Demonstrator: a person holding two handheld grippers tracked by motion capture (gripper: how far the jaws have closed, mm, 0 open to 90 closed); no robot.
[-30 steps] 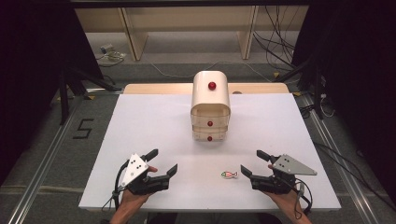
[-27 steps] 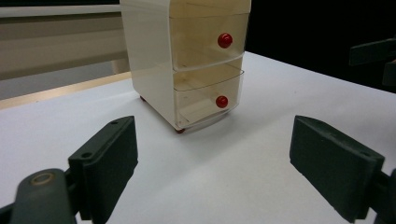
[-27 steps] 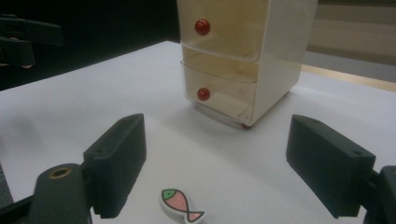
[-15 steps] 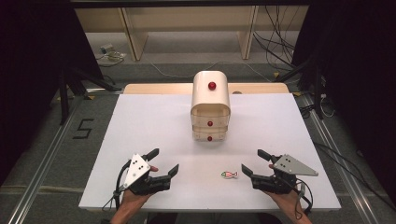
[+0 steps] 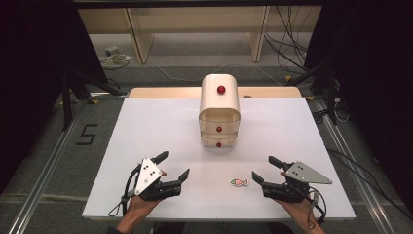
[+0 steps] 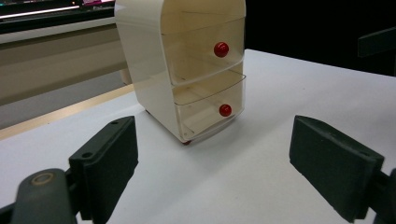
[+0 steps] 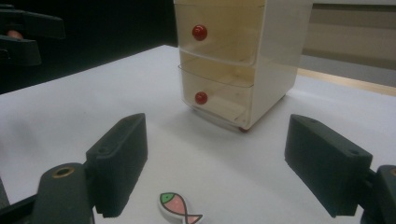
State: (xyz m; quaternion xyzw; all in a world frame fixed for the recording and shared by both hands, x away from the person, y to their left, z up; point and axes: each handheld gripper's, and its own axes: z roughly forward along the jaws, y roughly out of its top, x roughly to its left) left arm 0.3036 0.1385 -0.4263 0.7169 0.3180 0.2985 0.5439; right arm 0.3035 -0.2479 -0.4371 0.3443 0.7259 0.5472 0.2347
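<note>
Resting low at the near edge of the bench, both tools are catalogued as follows.

Right gripper (image 5: 261, 169): jaws spread wide, nothing between them, held just above the white surface at about five o'clock of the bench. Its own view looks along the jaws at the fish piece and the drawer unit beyond.

Fish piece (image 5: 239, 182): a small flat tile, pink body with a green head, lying flat on the bench just beside the right gripper, at nine o'clock from it in the high view. In the right gripper view it sits low (image 7: 179, 208), between the two jaws but nearer the left one. Not touched.

Left gripper (image 5: 171, 165): jaws likewise spread wide and empty, at about seven o'clock of the bench, well apart from the fish piece.

Drawer unit (image 5: 219, 111): cream, round-topped, with clear drawer fronts and red knobs (image 6: 221, 49), standing upright at twelve o'clock of the bench centre. Drawers appear closed.

Bench (image 5: 146, 126): white top, bare apart from the above.

Step in hand, as judged: picking up the fish piece with the right gripper. To do it well, centre the tile between the jaws first, since it lies off to one side; bring the tips down until they nearly graze the bench, because the tile is thin; close across its narrow width slowly, so it does not skid or flip away.
</note>
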